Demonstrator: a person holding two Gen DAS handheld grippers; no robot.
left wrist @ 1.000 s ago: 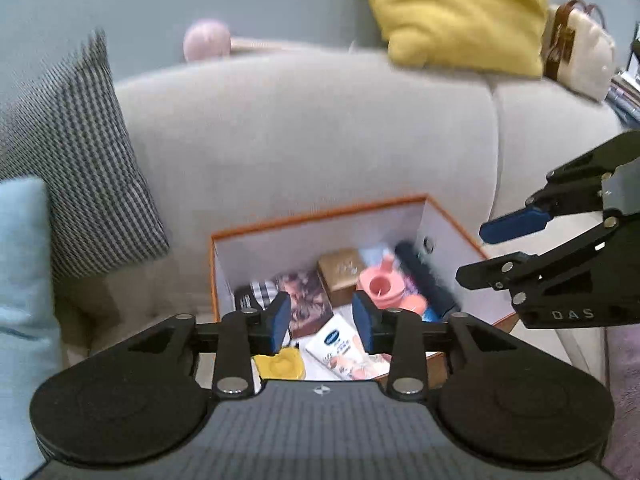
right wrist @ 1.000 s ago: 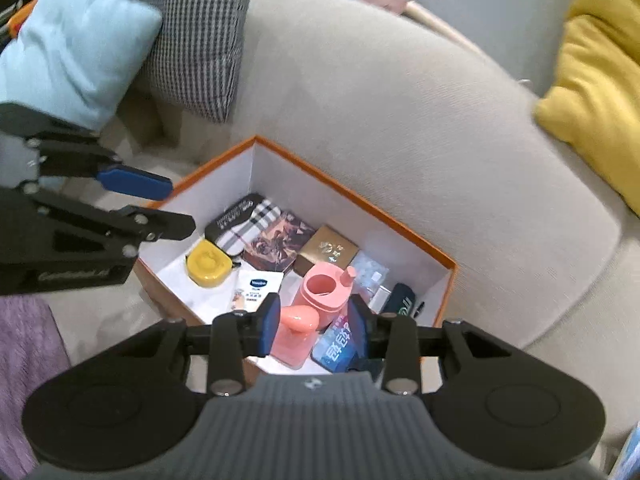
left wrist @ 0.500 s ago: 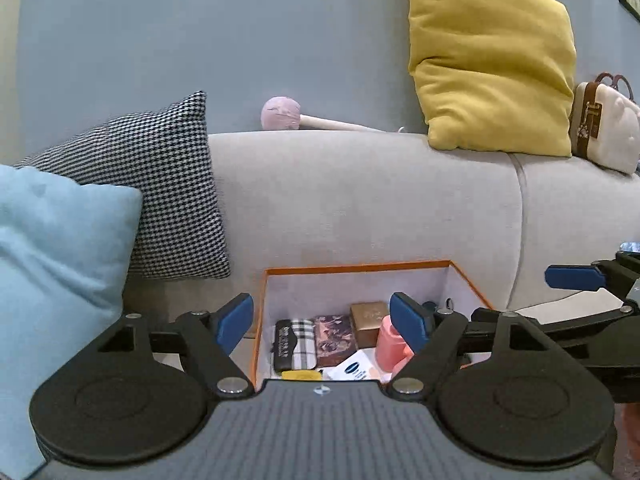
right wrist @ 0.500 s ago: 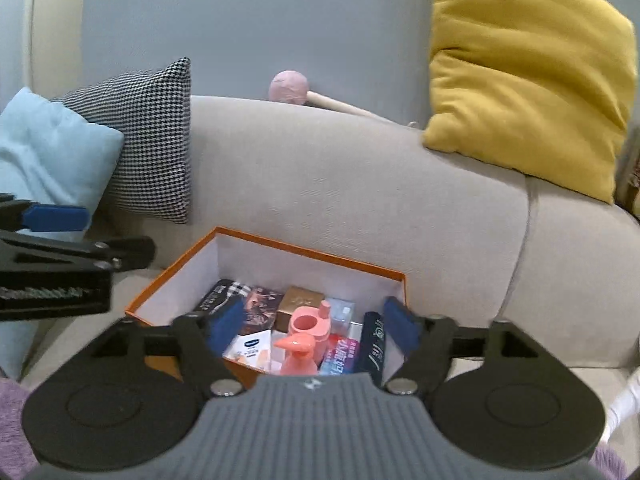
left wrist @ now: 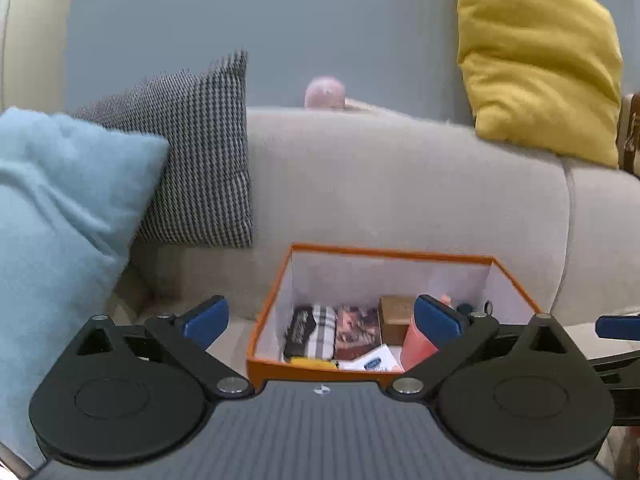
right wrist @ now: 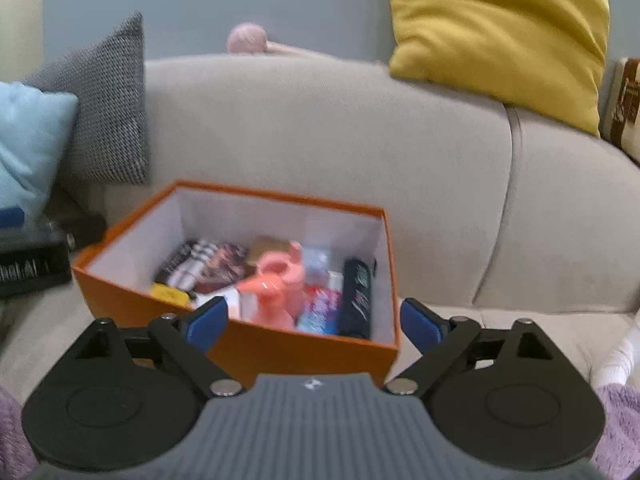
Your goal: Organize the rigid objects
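An orange box (left wrist: 392, 253) with white inner walls sits on the grey sofa seat. Inside it lie a checked pouch (left wrist: 316, 328), a brown carton (left wrist: 394, 318), a pink bottle (right wrist: 276, 280), a black case (right wrist: 356, 296), a blue packet (right wrist: 318, 308) and a yellow item (right wrist: 170, 294). My left gripper (left wrist: 320, 320) hovers before the box's near left side, jaws opening wide, nothing between them. My right gripper (right wrist: 312, 323) hangs in front of the box's front wall (right wrist: 280, 348), its jaws also opening and empty. Each gripper shows at the edge of the other's view.
A light blue cushion (left wrist: 60, 220) and a houndstooth cushion (left wrist: 200, 160) lean at the left. A yellow cushion (left wrist: 536, 64) and a pink ball-headed stick (left wrist: 325, 92) rest on the sofa back (left wrist: 400, 184). A bag (right wrist: 624, 108) stands far right, purple fabric (right wrist: 620, 420) below.
Both grippers have gone from nearly shut to wide open. Both have dropped lower and levelled out, so the box now shows more from the side than from above.
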